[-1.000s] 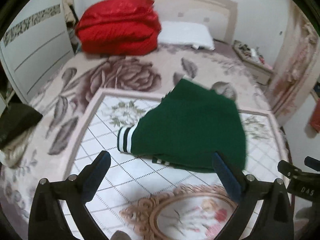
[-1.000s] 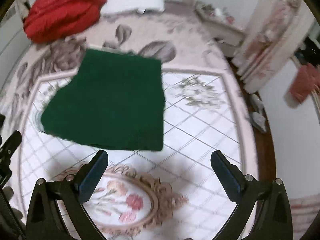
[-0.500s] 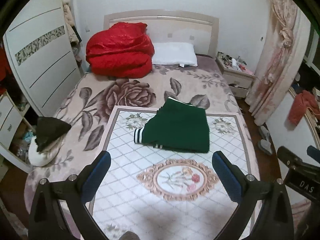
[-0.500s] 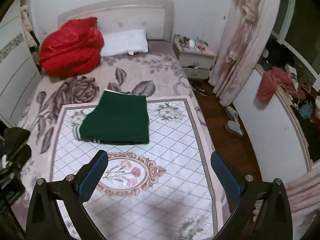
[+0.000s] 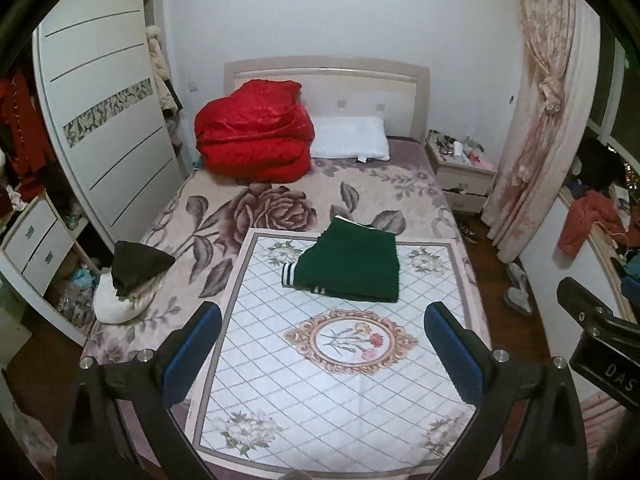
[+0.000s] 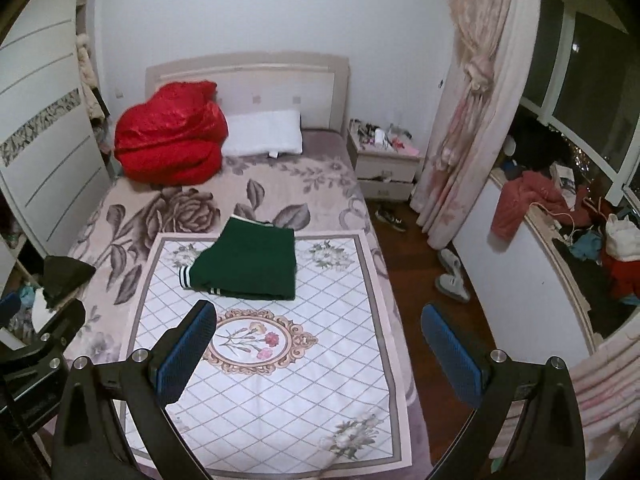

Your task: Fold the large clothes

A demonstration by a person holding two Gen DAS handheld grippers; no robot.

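- Tongs both empty and spread wide: left tongs (image 5: 322,322) and right tongs (image 6: 318,320) hang high above the foot of the bed (image 5: 416,196), well apart from the cloth
- Green garment (image 5: 352,266) lies as a compact folded rectangle on the white patterned mat (image 5: 340,380), at the mat's far end, its top edge reaching onto the rose bedspread; striped cuff (image 5: 289,274) pokes out at its left side
- Judgement: fold looks essentially finished; step in hand reads as backing off and checking the result
- To do it well: look over the edges from this height; the near hem seems even, and the left cuff is the one loose-looking spot
- If tidying, come down slowly on the cuff side with one pair of tongs, pinch only the cuff layer, tuck it under without dragging the stack
- Risk: a deep pinch would lift several layers and undo the fold
- Red quilt (image 5: 256,140), white pillow (image 5: 350,138) and dark cloth pile (image 5: 134,266) sit clear of the work
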